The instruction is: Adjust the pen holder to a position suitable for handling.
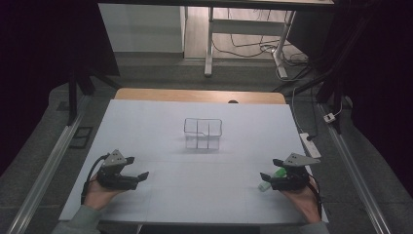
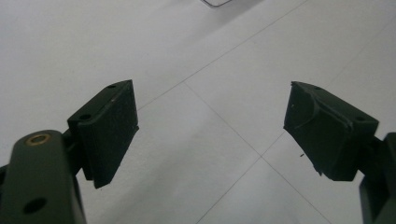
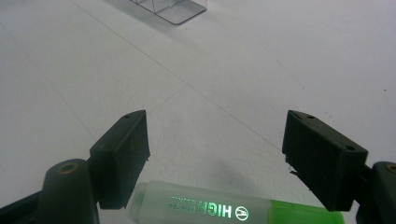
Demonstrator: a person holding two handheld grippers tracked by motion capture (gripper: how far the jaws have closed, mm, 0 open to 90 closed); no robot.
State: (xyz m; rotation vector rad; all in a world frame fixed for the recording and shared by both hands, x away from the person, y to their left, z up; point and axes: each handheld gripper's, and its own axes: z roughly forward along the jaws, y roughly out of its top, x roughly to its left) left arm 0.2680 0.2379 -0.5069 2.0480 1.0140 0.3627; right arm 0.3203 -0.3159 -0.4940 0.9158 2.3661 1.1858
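From the high view, a white bench [image 1: 195, 170] with a wooden far edge stands in a dark room with cables on the floor behind; on it are one clear divided box [image 1: 203, 132] mid-bench, one green highlighter [image 1: 271, 179] at the right, and two tongs, left [image 1: 139, 168] and right [image 1: 267, 169], well apart. In the left gripper view the left tongs [image 2: 212, 119] gape wide over bare bench, empty. In the right gripper view the right tongs [image 3: 215, 140] stand wide open with the highlighter [image 3: 224, 207] lying crosswise low between the jaws, seemingly ungripped, the box [image 3: 170, 8] far ahead.
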